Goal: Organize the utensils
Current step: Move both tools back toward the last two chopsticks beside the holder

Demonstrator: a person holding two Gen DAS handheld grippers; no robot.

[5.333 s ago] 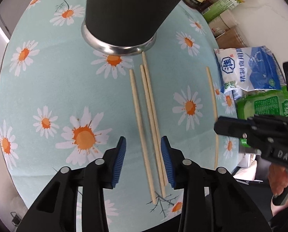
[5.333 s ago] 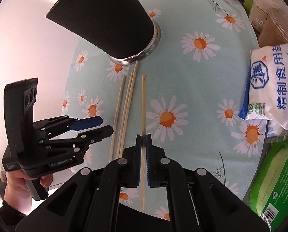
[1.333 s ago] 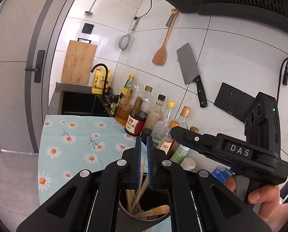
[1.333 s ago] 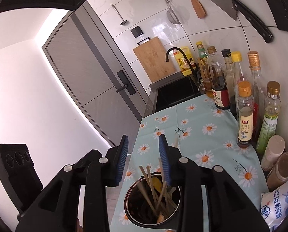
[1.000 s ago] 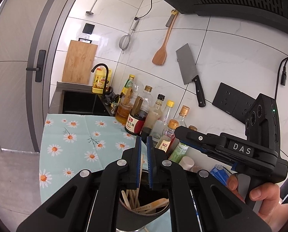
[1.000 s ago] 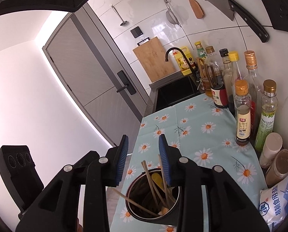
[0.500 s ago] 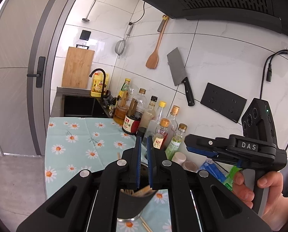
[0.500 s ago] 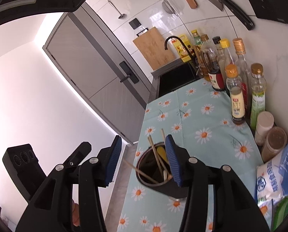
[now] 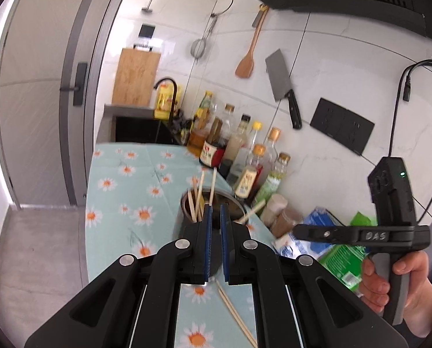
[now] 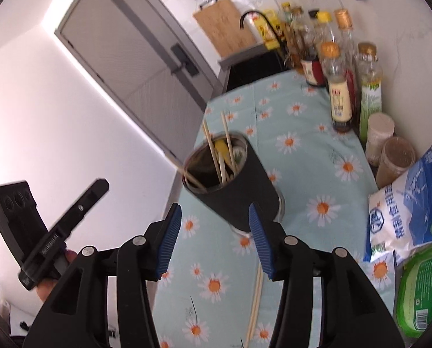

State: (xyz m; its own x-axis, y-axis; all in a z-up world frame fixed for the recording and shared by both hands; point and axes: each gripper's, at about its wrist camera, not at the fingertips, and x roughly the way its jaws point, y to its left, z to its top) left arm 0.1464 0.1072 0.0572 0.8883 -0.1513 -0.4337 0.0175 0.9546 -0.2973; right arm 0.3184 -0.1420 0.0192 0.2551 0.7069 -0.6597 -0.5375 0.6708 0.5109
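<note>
Hovering over the holder, loose chopsticks lying below

I am holding my right gripper (image 10: 214, 239) wide and empty above the black utensil holder (image 10: 230, 185). My left gripper (image 9: 215, 240) is nearly closed; I cannot tell that it is holding anything. The remaining chopsticks (image 10: 255, 301) are lying on the daisy tablecloth (image 10: 302, 179) beneath my right fingers, long axis running toward the holder's base, nearer my right hand.

My left gripper (image 9: 215, 239) and right gripper (image 10: 216, 242) are black plastic, silver-screwed, with ribbed blue pads (image 10: 169, 239) lining the jaws.
</note>
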